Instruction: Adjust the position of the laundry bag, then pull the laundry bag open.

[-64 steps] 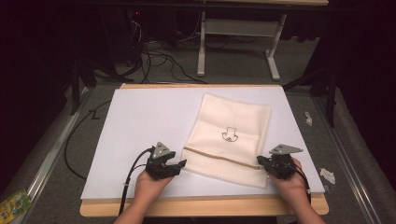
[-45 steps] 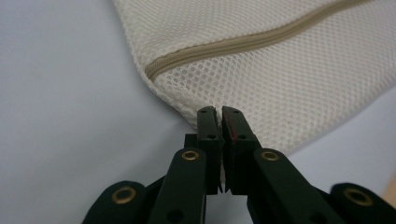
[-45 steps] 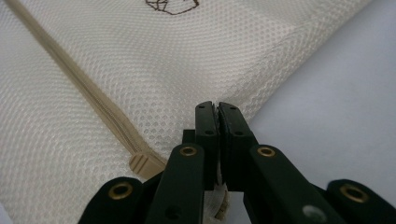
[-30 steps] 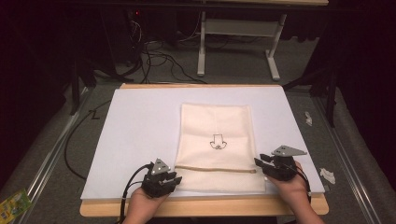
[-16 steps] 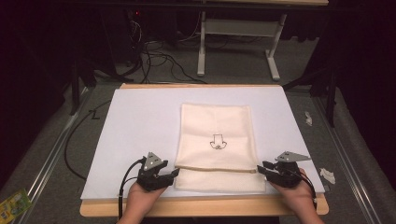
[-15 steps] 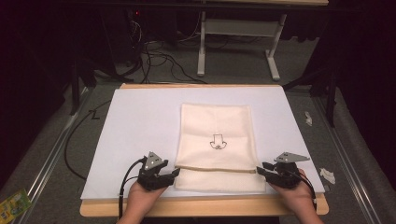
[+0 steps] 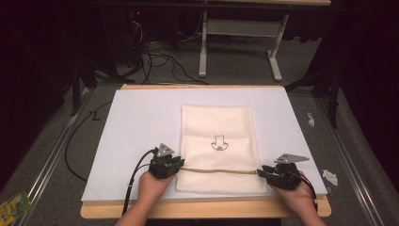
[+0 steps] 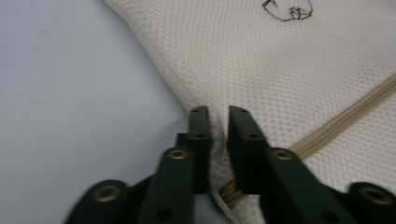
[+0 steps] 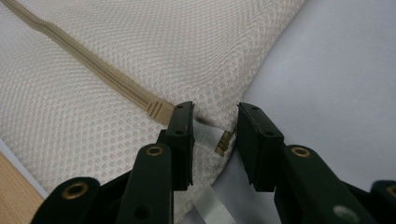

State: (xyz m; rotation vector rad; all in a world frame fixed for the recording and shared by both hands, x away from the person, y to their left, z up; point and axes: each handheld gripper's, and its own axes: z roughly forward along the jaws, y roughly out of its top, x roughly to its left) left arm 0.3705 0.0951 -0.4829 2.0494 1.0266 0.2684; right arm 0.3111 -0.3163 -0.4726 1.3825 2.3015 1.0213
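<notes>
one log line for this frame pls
left gripper: shut on mesh bag edge, just closed | right gripper: open, astride opposite edge | bag flat on white sheet

The right gripper looks along its two black jaws at the edge of a cream mesh bag, which lies on a white sheet. The jaws stand apart, and between them sits the bag's edge with a small tan tab — I cannot tell whether the pads press on it. A beige zipper tape runs diagonally across the mesh and ends just beside one jaw. A strip of wooden table shows at the lower corner.
</notes>
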